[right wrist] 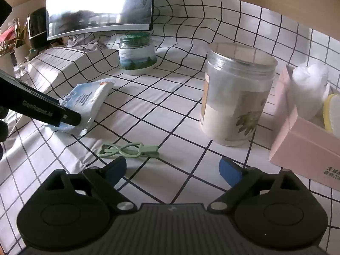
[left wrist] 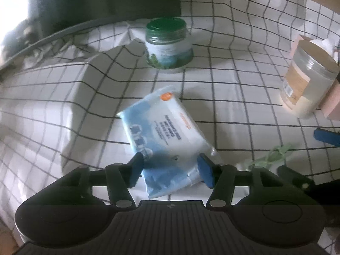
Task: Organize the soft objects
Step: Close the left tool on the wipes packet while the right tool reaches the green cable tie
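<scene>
Left wrist view: left gripper [left wrist: 170, 170] spread, blue pads on either side of the near end of the pack [left wrist: 161, 131] of wipes, which lies flat and askew on the checked cloth [left wrist: 233, 106]; pad contact too close to call. Just right of the gripper, green clip [left wrist: 269, 157] flat on the cloth, apart from the pack. Left of the pack, a cloth-covered hump [left wrist: 42, 106] with a raised edge, near the pack's left side. Bare cloth beyond the pack's far end, up to the green-lidded jar [left wrist: 167, 46] standing upright near the cloth's crumpled back edge. Far right, lidless clear jar [left wrist: 306, 78] upright, touching or just beside the pink box [left wrist: 331, 104]. Right wrist view: right gripper [right wrist: 173, 170] spread wide, nothing between the pads, only cloth. Just ahead, the clip lying crosswise. Open cloth between clip and clear jar, and a wide lane running back to the green-lidded jar. Right, the pink box open at the top, white cotton [right wrist: 308, 78] bulging above its rim. Behind all, a monitor [right wrist: 99, 6] at the back edge.
</scene>
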A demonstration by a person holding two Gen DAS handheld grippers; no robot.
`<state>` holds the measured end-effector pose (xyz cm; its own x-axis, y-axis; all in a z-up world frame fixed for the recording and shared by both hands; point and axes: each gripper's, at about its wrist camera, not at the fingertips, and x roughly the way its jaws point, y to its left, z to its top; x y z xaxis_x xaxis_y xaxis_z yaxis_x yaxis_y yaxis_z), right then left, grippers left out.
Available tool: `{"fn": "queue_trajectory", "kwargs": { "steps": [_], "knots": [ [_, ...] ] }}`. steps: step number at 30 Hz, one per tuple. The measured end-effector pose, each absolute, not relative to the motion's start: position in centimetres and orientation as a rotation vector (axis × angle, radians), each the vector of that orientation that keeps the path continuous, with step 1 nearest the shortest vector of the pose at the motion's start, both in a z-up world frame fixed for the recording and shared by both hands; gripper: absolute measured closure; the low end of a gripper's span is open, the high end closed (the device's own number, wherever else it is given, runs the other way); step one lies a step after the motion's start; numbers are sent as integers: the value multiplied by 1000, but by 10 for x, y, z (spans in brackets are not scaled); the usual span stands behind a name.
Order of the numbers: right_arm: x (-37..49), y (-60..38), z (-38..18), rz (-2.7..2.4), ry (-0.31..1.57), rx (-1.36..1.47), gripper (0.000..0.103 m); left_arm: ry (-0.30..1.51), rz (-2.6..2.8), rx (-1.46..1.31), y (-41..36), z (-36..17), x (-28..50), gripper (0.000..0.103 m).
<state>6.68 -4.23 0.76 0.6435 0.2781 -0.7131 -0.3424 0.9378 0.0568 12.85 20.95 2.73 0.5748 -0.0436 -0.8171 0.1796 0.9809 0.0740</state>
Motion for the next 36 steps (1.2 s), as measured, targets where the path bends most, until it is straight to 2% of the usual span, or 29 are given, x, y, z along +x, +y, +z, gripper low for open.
{"fn": "queue_trajectory", "kwargs": {
  "steps": [3, 5, 9, 12, 21, 33, 36],
  "knots": [
    [67, -42, 7, 360, 799, -87, 6, 960, -175, 104, 208, 26, 130, 14],
    [67, -42, 7, 360, 800, -87, 6, 962, -189, 85, 206, 23, 131, 8],
    [67, -41, 8, 360, 801, -85, 5, 934, -160, 58, 210, 23, 129, 8],
    [67, -41, 8, 362, 803, -86, 4, 921, -104, 17, 225, 21, 126, 14],
    [68, -39, 6, 381, 809, -91, 0, 879, -109, -116, 248, 15, 128, 14],
    [71, -41, 6, 402, 824, -100, 0, 883, -64, -5, 217, 9, 176, 13],
    [71, -41, 7, 410, 829, -103, 0, 872, -84, 27, 217, 10, 170, 20]
  ]
}}
